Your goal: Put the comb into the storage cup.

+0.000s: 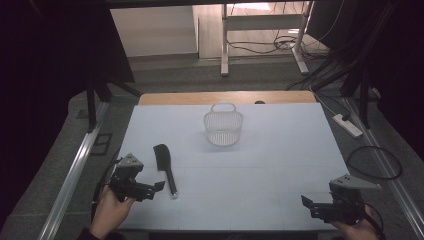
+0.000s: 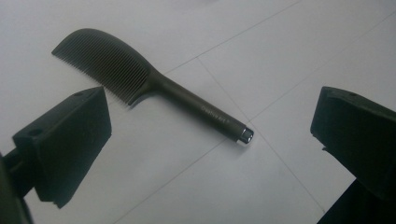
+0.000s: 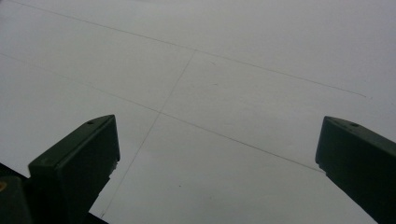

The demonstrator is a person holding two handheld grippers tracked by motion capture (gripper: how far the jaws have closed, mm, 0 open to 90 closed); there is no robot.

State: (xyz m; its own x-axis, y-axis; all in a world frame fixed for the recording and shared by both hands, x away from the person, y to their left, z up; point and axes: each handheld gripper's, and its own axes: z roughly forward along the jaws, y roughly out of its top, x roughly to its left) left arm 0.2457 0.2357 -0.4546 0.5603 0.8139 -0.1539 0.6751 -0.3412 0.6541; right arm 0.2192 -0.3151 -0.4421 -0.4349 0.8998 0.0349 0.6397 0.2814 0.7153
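Comb (image 1: pixel 165 165) lies flat on white mat (image 1: pixel 280 150), near-left area, toothed head toward far side, handle w/ metal tip pointing near. Left gripper (image 1: pixel 159 186) just left of handle end, jaws spread wide, nothing pinched, not touching comb. In left gripper view comb (image 2: pixel 149 84) sits ahead, btwn the jaws but beyond them. Right gripper (image 1: pixel 306 202) near-right corner, jaws spread, empty, well apart from comb. Basket (image 1: pixel 223 127) stands upright at far centre.
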